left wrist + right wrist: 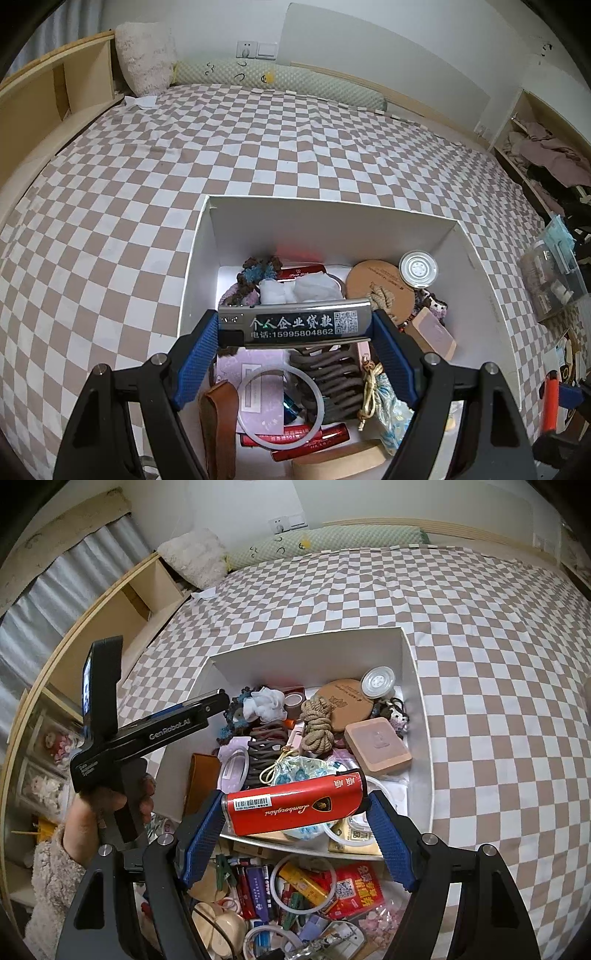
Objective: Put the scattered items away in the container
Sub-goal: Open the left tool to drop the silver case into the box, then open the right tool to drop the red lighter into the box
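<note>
left gripper (295,325) fingers gripping grey lighter (293,323) crosswise, hanging inside the white box (332,210). right gripper (295,806) fingers gripping red lighter (295,805) crosswise, hanging over the box's near rim.

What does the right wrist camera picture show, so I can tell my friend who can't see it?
The right gripper holds a red lighter sideways between its blue fingers, just above the near edge of a white box full of small things. The box sits on a checkered bed, with more clutter in front of it, and the left gripper reaches in from the left.
</note>
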A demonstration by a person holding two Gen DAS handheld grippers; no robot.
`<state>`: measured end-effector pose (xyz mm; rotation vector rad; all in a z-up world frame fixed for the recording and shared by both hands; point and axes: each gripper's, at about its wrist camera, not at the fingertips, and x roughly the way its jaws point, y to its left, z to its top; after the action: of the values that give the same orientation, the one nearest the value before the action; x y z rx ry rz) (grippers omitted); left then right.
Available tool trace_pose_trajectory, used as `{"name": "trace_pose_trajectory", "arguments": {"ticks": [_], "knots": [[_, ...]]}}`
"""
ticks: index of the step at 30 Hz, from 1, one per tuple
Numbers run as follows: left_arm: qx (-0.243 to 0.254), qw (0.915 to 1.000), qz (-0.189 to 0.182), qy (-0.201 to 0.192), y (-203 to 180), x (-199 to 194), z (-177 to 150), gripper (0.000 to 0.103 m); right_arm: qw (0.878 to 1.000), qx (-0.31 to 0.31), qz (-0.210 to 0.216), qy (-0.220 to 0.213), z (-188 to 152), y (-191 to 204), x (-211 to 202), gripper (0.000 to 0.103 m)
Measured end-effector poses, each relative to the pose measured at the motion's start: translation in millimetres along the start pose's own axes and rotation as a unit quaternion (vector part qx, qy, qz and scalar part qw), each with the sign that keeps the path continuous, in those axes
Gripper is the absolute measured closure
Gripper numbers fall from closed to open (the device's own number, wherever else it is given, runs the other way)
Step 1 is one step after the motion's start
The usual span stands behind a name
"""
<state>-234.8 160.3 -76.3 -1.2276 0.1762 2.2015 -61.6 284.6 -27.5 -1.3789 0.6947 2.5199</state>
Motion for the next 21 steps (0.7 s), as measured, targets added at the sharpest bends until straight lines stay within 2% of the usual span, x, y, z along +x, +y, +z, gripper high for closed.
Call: {"name": "trace_pose_trajectory", "arguments": {"ticks": [5,21], "knots": [[0.008,1.0000,0.005,-0.001,0.8,3.0,0.7,0.018,1.000,-0.004,0.005,0.017,0.8,12.5,18.5,0.025],[0.025,0.9995,-0.006,-0.018,20.9,-25.7,-3.9,0.018,0.998,-0.048,0.015,0.037,0.7,52.2,56.2,0.025]]}}
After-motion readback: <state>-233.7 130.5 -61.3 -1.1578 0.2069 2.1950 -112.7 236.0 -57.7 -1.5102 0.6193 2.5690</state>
